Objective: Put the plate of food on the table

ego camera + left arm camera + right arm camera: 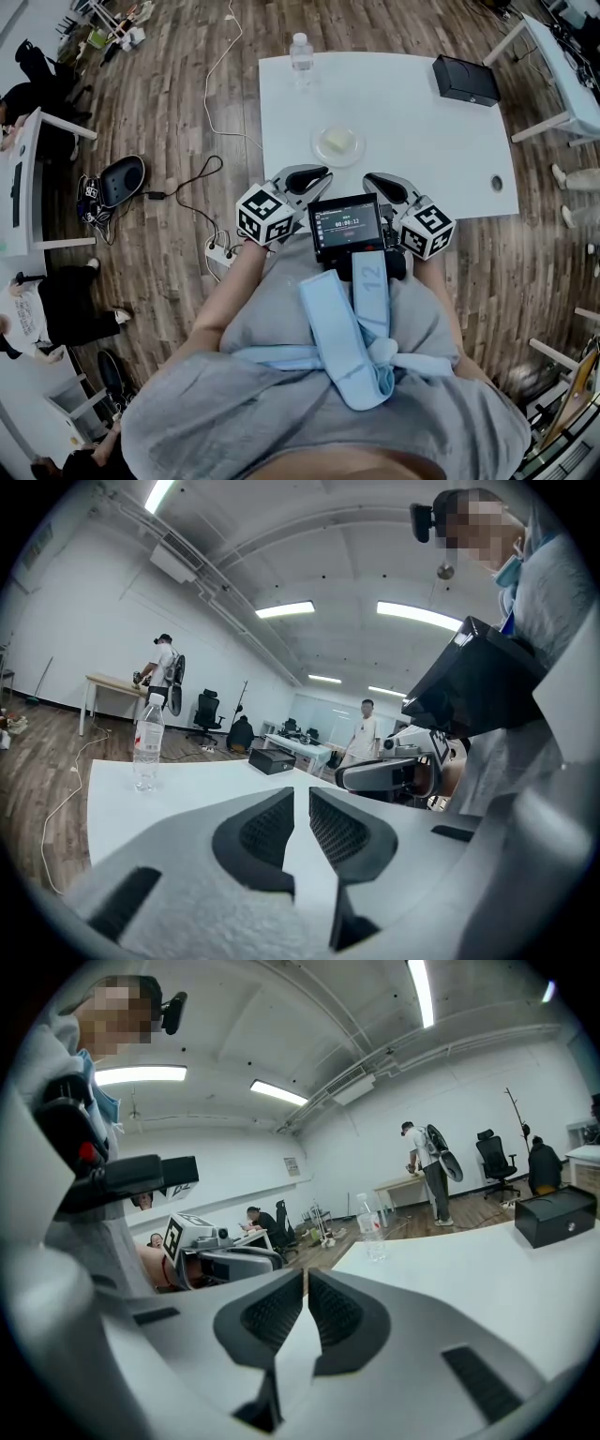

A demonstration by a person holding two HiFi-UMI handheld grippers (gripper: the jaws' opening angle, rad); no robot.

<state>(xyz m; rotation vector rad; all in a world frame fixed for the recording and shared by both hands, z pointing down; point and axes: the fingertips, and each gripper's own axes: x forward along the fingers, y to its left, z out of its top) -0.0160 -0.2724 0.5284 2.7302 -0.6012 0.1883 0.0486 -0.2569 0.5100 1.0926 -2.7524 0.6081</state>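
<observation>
White table carries the plate close to the middle of its near edge, flat, with a pale piece of food on it. A bottle stands upright at the far edge toward the left corner, and a black box sits at the far right corner, both well apart from the plate.

By my reading the plate already rests where the task wants it, so the step in hand is a rest or a finish, not a carry. Should the plate need a nudge, the sound way would be to spread 1 claw before it arrives, come in low over the near edge, take the rim only, and keep the plate level so the food does not slide.

The 2 grippers hang just off the near edge, tucked against the person's belly on either side of a small screen, elbows bent, tips slanting inward toward each other and toward the plate. The left gripper has its pads pressed almost together with nothing between them, and so does the right gripper. Neither touches the plate.
</observation>
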